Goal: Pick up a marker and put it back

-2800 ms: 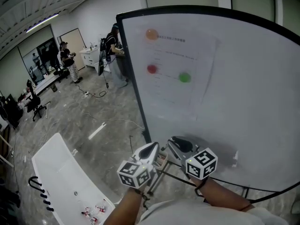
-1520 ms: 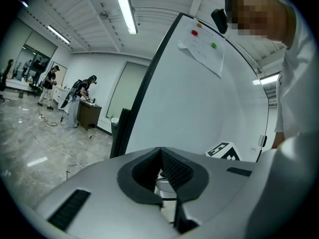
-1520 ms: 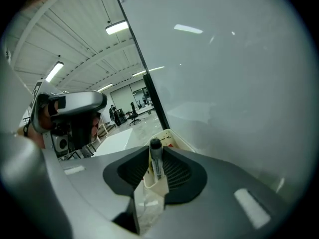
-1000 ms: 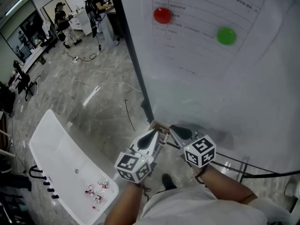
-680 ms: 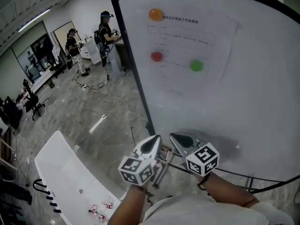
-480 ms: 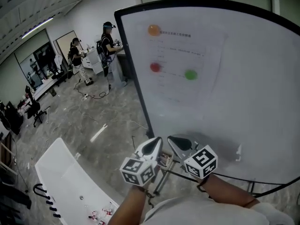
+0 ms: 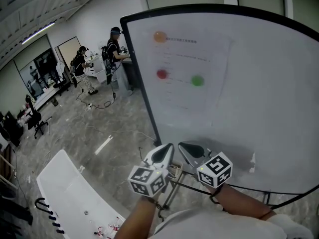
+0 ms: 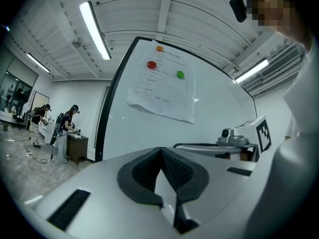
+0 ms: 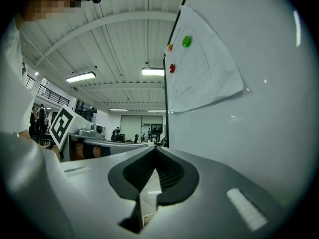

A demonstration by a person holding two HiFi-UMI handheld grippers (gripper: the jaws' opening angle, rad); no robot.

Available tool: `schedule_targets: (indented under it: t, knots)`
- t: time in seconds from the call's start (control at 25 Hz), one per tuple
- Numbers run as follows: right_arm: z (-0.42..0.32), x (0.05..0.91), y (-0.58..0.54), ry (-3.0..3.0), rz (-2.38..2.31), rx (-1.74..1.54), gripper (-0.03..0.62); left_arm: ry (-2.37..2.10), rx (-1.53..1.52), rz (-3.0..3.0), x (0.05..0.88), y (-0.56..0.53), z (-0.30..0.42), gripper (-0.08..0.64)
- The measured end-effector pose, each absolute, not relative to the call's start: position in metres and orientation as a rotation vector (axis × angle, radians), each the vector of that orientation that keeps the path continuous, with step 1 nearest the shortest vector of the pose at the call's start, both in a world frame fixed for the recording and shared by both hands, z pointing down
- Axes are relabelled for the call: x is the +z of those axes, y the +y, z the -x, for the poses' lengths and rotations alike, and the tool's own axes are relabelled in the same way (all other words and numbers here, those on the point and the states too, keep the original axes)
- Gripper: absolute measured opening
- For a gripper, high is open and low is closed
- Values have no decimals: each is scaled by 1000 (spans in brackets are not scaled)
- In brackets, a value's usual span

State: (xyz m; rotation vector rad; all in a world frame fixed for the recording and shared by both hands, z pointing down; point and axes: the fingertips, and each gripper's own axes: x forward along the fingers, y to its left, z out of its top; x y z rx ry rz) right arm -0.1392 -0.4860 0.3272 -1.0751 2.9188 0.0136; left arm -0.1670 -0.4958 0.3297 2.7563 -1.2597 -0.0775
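Observation:
No marker shows plainly in any view. My two grippers are held side by side, close to the lower edge of a big whiteboard (image 7: 259, 98). The left gripper (image 7: 164, 152) is shut with nothing in it, and its pads meet at the tip in the left gripper view (image 8: 160, 151). My right gripper (image 7: 186, 150) is also shut and empty (image 9: 155, 151). Between and just below them sits a small tan thing (image 7: 175, 170) that I cannot identify. A small white thing (image 7: 251, 163) clings to the board low at the right. A paper sheet (image 7: 192, 73) hangs on the board under coloured magnets.
The board's black frame (image 7: 142, 83) and stand legs are right in front of me. A long white bench (image 7: 75, 193) stands at lower left, with small items and black hooks on it. People (image 7: 113, 49) work at desks far back left. Cables lie on the grey floor (image 7: 99, 103).
Both grippers have risen from the board's bottom rail and kept side by side. The head view has tipped up, so the whole board shows. The people at the back have shifted.

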Motion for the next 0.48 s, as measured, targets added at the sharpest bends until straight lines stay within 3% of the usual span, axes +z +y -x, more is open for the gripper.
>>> schedule_targets:
  t: [0.48]
  knots:
    - [138,330,-491,2900,1117,12,2,-1291,-83,-2745,329,-500,172,5]
